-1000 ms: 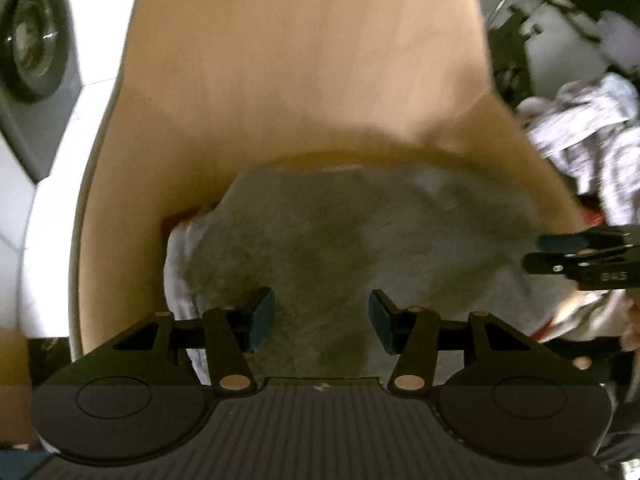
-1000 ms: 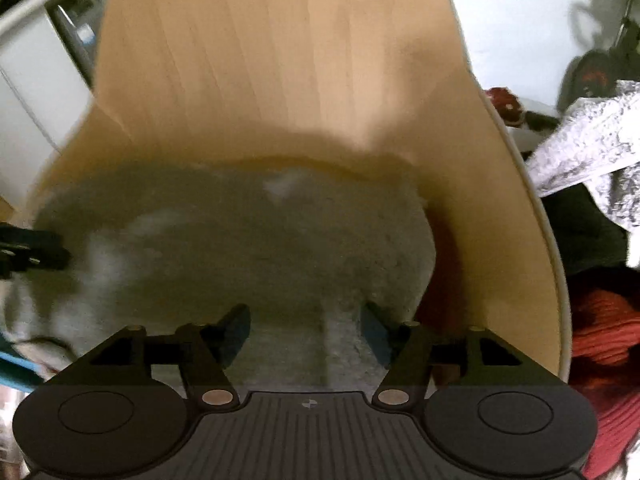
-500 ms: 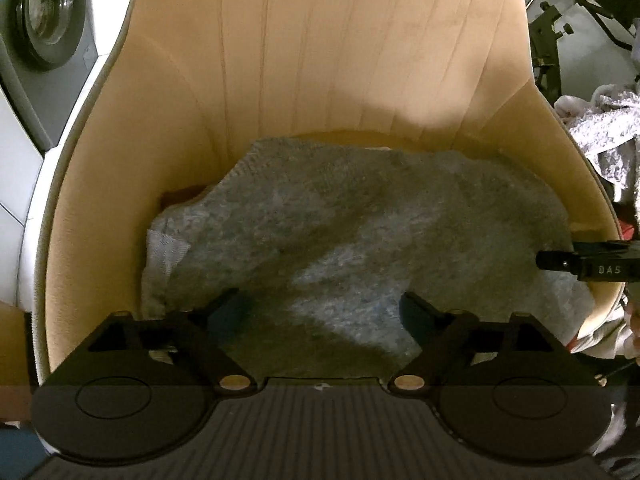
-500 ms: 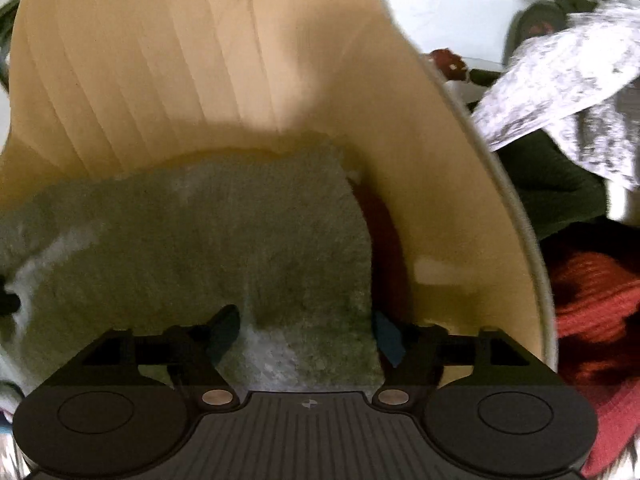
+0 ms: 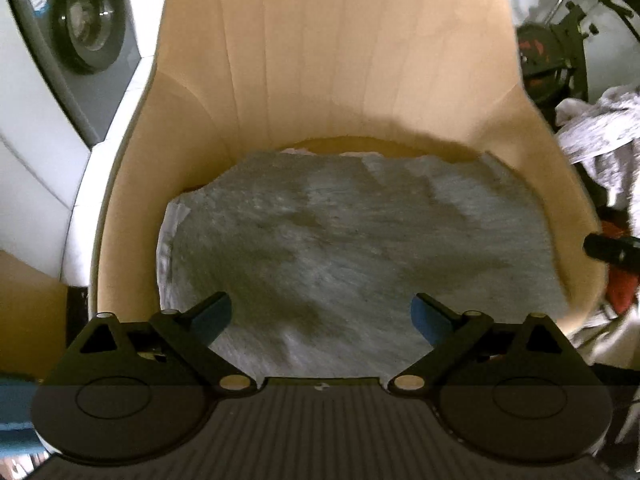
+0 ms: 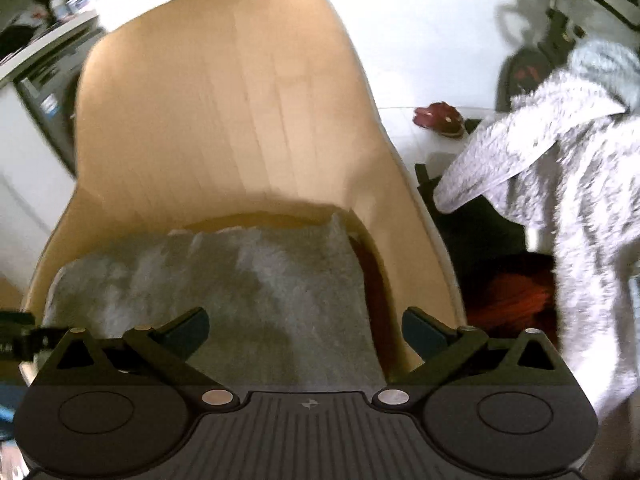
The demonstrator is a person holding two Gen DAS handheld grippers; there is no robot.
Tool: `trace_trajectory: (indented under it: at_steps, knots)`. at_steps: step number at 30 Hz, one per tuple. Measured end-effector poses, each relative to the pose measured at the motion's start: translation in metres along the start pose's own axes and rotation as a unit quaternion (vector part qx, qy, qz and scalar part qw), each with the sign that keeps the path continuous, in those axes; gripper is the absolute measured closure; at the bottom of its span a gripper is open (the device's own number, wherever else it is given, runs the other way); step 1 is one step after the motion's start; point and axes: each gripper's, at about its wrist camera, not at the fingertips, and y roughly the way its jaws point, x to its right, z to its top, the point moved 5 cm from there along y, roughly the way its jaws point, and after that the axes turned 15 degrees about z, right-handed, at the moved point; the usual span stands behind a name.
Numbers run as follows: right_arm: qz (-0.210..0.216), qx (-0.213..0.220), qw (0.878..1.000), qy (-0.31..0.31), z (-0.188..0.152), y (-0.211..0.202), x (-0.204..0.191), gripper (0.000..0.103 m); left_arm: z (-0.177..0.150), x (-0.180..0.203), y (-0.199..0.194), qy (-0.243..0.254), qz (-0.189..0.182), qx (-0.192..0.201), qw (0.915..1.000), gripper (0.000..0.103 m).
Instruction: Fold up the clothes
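Grey garment (image 5: pixel 352 248): 1 | tan chair (image 5: pixel 360 60): 1 | grippers: 2, jaws apart

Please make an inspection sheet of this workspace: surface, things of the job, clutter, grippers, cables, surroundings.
Surface: tan chair, garment on its seat.
Job's things: grey fleece garment lies flat on the seat; something red shows at its right edge.
Clutter: white-grey patterned clothes and red knit right of the chair.
Grippers: left gripper and right gripper both open, empty, above the garment's near edge.
Cables: nothing seen.
Surroundings: washing machine at left, white wall behind.
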Motion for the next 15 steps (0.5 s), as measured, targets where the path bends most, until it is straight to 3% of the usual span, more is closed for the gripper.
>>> trace_trajectory:
  at_steps: [8, 11, 15]
  knots:
    - [-0.049, 0.005, 0.997, -0.064, -0.029, -0.08, -0.009, 0.001, -0.055, 0.027, -0.088, -0.03, 0.027, 0.01, 0.9991, 0.001]
    - [-0.041, -0.001, 0.996, -0.077, -0.045, -0.113, -0.014, 0.001, -0.082, 0.033, -0.122, -0.04, 0.024, 0.002, 0.9989, 0.001]
    - [0.003, -0.009, 0.994, -0.108, -0.064, -0.158, -0.03, 0.001, -0.103, 0.035, -0.16, -0.047, 0.033, 0.011, 0.9983, 0.001]
